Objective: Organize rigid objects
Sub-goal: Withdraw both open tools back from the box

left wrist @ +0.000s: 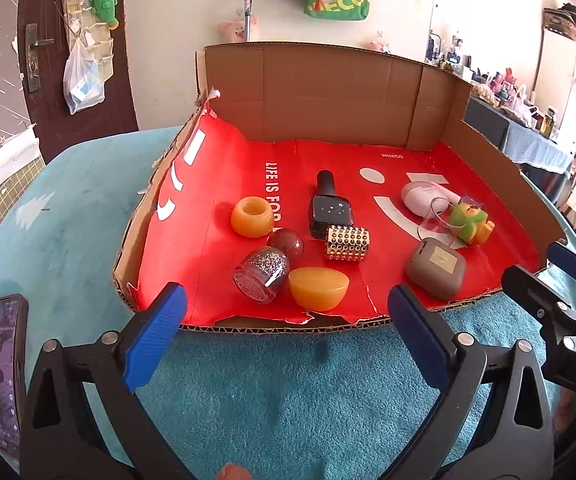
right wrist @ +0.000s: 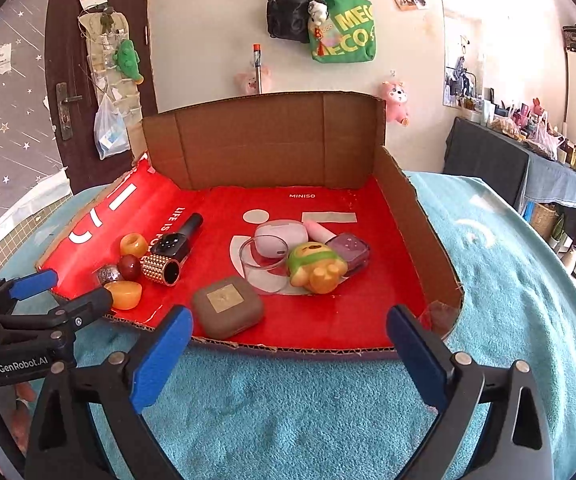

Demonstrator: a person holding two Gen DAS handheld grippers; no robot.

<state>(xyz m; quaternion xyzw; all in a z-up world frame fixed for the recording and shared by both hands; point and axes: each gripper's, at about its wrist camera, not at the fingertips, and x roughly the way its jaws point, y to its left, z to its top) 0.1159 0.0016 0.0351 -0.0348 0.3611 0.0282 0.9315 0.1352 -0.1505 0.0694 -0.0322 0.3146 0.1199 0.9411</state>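
A cardboard tray (left wrist: 248, 148) lined in red lies on the teal cloth and holds several small items. On its left are an orange ring (left wrist: 252, 216), a dark bottle (left wrist: 330, 208), a gold studded cylinder (left wrist: 347, 243), a red ball (left wrist: 286, 242), a glitter jar (left wrist: 262, 276) and an orange half-dome (left wrist: 318, 288). On its right are a brown case (right wrist: 228, 306), a green toy (right wrist: 316, 266), a clear cup (right wrist: 262, 264) and a pink case (right wrist: 274, 236). My left gripper (left wrist: 288, 294) and right gripper (right wrist: 290, 316) stand open at the tray's near edge, holding nothing.
A phone (left wrist: 2, 372) lies on the teal cloth (right wrist: 288, 420) at the near left. The tray's tall cardboard back wall (right wrist: 264, 144) and right wall (right wrist: 404, 208) stand upright. Beyond are a door, hanging bags and a cluttered side table (right wrist: 528, 160).
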